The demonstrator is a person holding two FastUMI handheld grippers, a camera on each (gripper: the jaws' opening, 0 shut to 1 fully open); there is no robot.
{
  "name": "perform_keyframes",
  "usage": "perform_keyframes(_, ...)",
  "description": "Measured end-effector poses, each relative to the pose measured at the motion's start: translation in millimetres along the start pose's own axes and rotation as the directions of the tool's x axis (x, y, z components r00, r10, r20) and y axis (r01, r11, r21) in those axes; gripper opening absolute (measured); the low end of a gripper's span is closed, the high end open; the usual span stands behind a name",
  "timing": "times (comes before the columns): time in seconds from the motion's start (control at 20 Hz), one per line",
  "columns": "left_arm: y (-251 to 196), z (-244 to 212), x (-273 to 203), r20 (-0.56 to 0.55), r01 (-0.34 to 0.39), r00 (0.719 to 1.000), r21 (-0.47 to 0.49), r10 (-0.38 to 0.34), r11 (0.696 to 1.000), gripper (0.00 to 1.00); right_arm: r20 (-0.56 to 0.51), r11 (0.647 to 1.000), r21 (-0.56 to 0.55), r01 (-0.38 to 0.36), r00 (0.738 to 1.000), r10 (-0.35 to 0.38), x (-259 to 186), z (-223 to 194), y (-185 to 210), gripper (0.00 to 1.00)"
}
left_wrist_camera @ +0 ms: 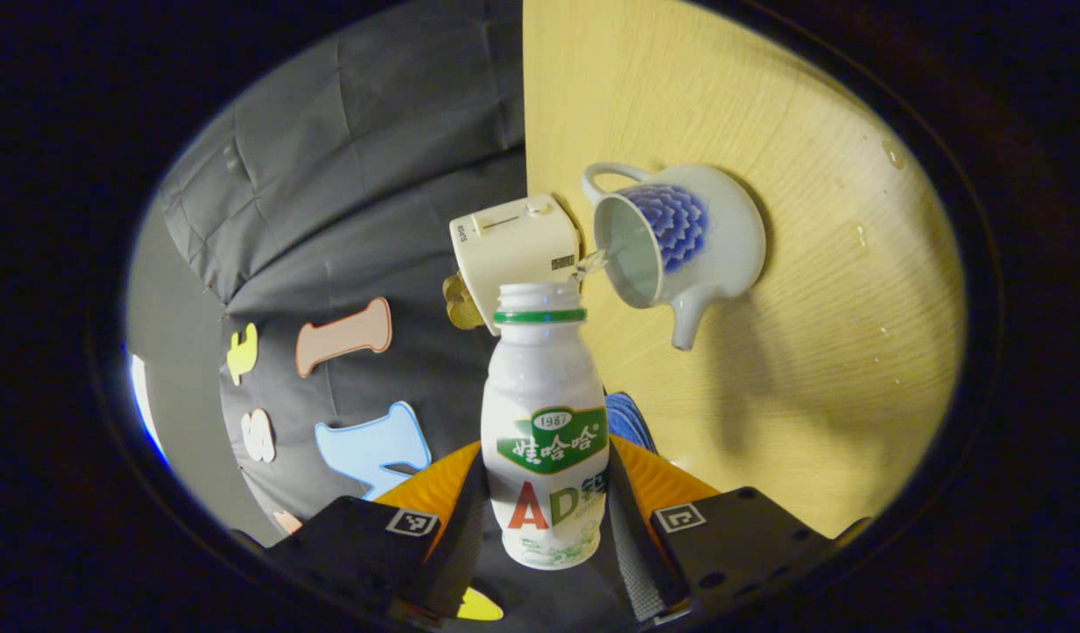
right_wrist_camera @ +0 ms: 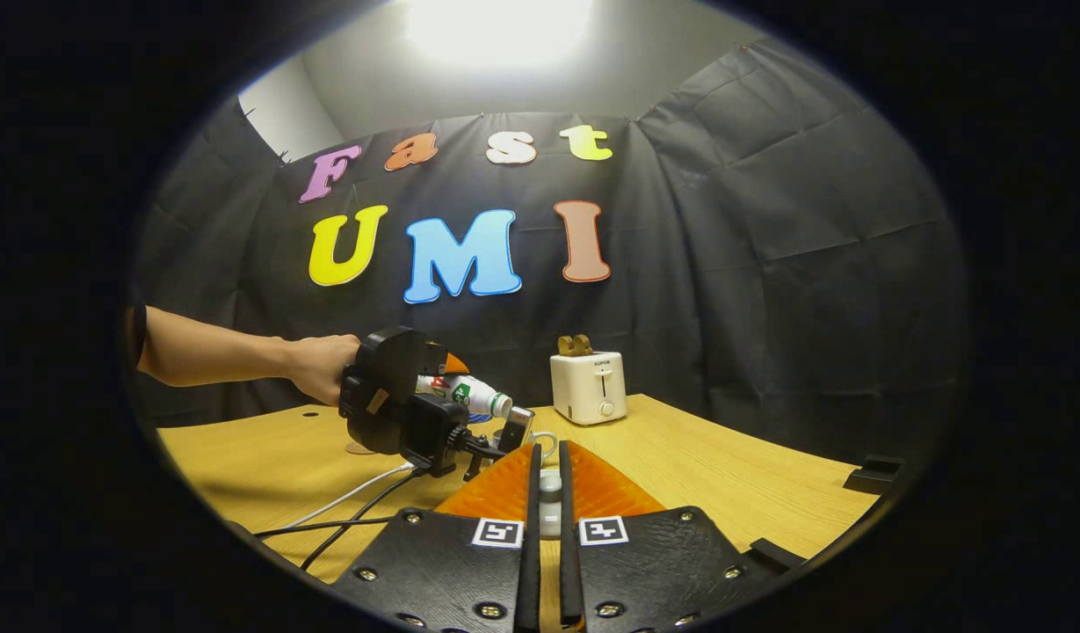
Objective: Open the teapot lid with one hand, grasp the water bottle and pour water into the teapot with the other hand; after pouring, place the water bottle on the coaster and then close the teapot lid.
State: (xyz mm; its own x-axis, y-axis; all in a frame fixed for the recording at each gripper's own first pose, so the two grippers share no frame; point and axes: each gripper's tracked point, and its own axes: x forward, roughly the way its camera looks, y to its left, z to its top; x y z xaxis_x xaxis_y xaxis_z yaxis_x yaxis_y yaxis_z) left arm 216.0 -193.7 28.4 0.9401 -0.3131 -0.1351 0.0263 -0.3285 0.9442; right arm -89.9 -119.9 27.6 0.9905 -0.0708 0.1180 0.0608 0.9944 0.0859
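Left gripper [left_wrist_camera: 544,514] clamping tilted water bottle [left_wrist_camera: 547,440] over open teapot [left_wrist_camera: 680,237], toaster [left_wrist_camera: 515,251] behind, right gripper [right_wrist_camera: 548,505] pinching lid [right_wrist_camera: 549,492]

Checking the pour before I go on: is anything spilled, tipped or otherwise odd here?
Nothing looks spilled. In the left gripper view the left gripper holds the white plastic water bottle, and a thin stream from its mouth runs into the open white ceramic teapot with a blue flower. A few pale specks dot the yellow wooden table; I cannot tell whether they are drops.

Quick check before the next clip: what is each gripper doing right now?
Left gripper: shut on the water bottle, tipped toward the open teapot.
Right gripper: nearly shut on a small pale thing, probably the teapot lid.
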Motion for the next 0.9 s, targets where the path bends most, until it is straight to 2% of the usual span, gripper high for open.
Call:
perform_keyframes(0.05,0,2,0,0.004,0.000,1.000,0.011,0.000,1.000,0.75,0.000,1.000,-0.002,-0.002,1.000,0.002,1,1,0,0.08)
perform_keyframes(0.1,1,2,0,0.005,0.003,1.000,0.020,-0.003,1.000,0.80,0.002,1.000,-0.003,-0.006,1.000,0.006,0,0,2,0.08)
perform_keyframes(0.2,2,5,1,0.012,0.002,1.000,0.043,-0.003,0.999,0.80,0.006,1.000,-0.008,-0.009,1.000,0.010,-1,1,2,0.08)
perform_keyframes(0.25,3,7,1,0.015,0.001,1.000,0.052,-0.002,0.999,0.75,0.008,1.000,-0.012,-0.008,1.000,0.008,-1,2,1,0.09)
perform_keyframes(0.3,2,8,1,0.017,0.005,1.000,0.057,-0.006,0.998,0.75,0.011,1.000,-0.014,-0.009,1.000,0.009,-1,3,1,0.08)
perform_keyframes(0.35,3,9,2,0.021,0.004,1.000,0.063,-0.005,0.998,0.80,0.013,1.000,-0.014,-0.009,1.000,0.009,-1,4,2,0.09)
perform_keyframes(0.6,11,9,3,0.028,-0.012,1.000,0.105,0.009,0.994,0.80,0.006,1.000,-0.008,-0.009,1.000,0.009,-1,1,0,0.08)
perform_keyframes(0.65,13,7,4,0.027,-0.013,1.000,0.115,0.010,0.993,0.75,0.007,1.000,-0.008,-0.008,1.000,0.008,-1,1,0,0.09)
perform_keyframes(0.8,14,6,5,0.026,-0.017,1.000,0.144,0.013,0.989,0.80,0.019,1.000,-0.012,-0.006,1.000,0.006,-2,5,-1,0.08)
perform_keyframes(0.85,15,6,4,0.029,-0.016,1.000,0.150,0.012,0.989,0.75,0.018,1.000,-0.011,-0.005,1.000,0.005,-1,4,-1,0.08)
perform_keyframes(0.9,16,8,4,0.036,-0.018,0.999,0.155,0.013,0.988,0.75,0.015,1.000,-0.008,-0.004,1.000,0.004,-1,3,-1,0.08)
